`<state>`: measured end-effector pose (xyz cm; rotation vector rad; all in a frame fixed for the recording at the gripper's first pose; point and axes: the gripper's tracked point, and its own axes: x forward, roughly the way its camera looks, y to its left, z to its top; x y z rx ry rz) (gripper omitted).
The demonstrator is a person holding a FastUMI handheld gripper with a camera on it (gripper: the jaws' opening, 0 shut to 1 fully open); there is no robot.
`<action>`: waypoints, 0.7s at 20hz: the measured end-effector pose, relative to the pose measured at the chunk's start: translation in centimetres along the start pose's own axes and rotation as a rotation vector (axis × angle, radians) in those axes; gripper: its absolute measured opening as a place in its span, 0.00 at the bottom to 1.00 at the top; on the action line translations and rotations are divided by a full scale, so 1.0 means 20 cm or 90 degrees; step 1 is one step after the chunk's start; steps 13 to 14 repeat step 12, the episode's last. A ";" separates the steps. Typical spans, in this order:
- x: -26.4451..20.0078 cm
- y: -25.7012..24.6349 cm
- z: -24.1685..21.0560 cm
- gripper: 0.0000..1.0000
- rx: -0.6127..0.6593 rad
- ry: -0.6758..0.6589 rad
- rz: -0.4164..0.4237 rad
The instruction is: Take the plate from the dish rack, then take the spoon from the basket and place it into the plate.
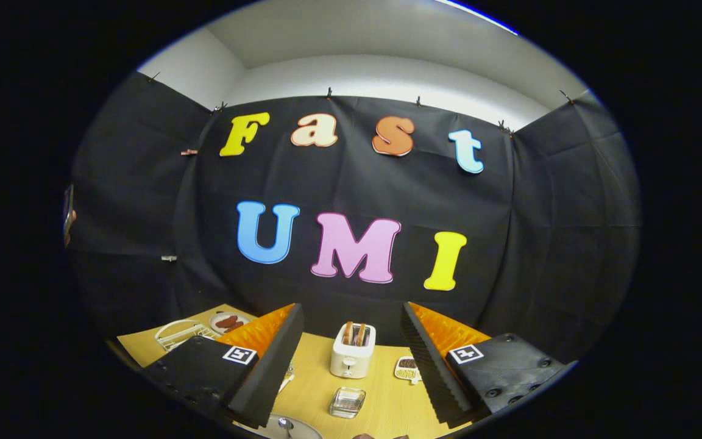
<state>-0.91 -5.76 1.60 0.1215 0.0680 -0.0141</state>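
Gripper (pixel 351 360): lower centre, fingers spread wide, holding nothing.
Plate (pixel 287 428): bottom edge, spoon (pixel 286 424) lying in it.
Toaster (pixel 353 350): beyond the fingers.

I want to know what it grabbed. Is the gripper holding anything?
No, nothing. The gripper is open, with only the toaster and table beyond its fingers.
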 end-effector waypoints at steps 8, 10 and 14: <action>-0.05 -0.06 0.21 0.98 -0.026 -0.068 0.001; -0.05 -0.06 0.21 0.98 -0.027 -0.070 0.008; -0.06 -0.06 0.18 0.98 -0.026 -0.061 0.021</action>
